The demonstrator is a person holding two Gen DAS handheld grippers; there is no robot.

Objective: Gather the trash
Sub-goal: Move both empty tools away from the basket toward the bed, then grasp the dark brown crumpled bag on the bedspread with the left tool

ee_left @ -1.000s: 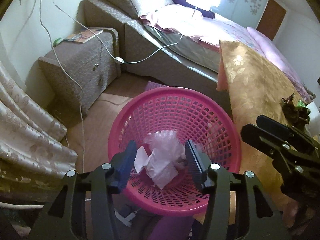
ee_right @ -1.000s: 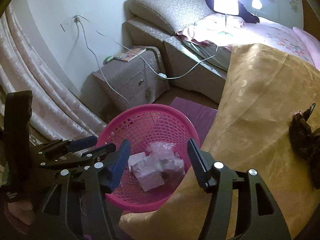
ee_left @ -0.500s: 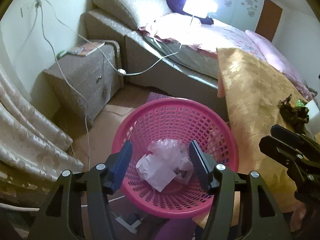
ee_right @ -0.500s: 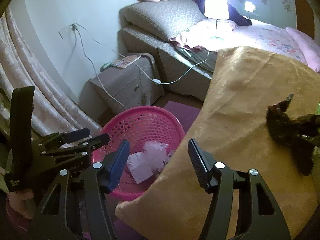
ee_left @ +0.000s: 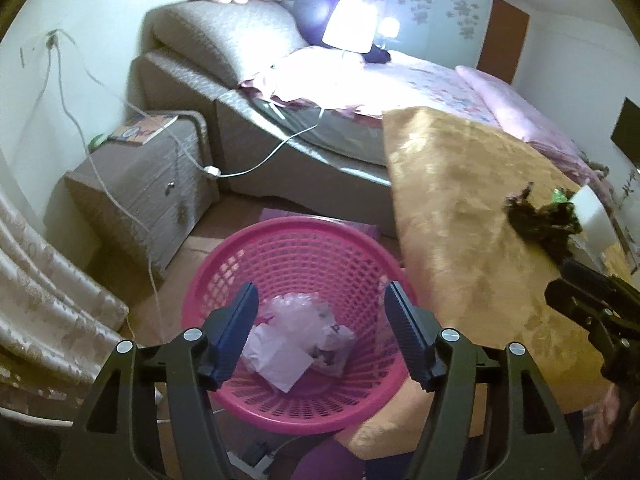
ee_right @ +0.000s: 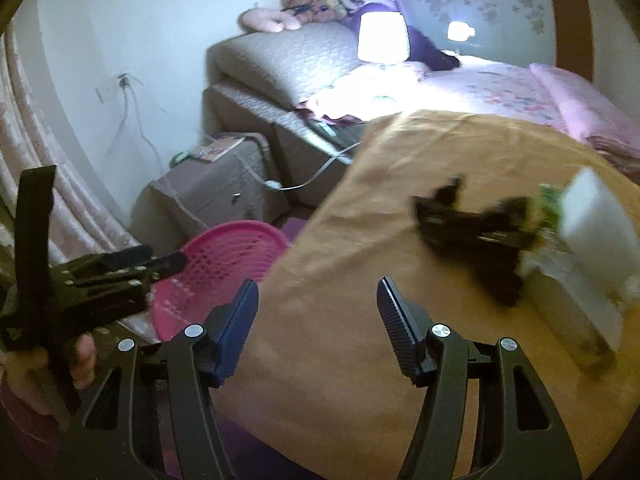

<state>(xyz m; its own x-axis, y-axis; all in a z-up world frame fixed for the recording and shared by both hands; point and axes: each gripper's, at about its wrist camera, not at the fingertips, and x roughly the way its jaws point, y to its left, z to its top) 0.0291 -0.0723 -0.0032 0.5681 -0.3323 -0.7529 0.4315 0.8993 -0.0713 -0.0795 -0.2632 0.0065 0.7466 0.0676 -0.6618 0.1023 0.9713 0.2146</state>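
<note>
Your left claw hung open and empty over the pink basket, which sat on the floor tight against the surface edge, likely so scraps drop straight in. Paper already lay inside. Your right claw, also open and empty, faced the dark trash near the white block. Bare cloth between gave clear room.

Dim room; glare is cast by the lamp far ahead. Right view is motion-blurred, edges fisheye-bent.
</note>
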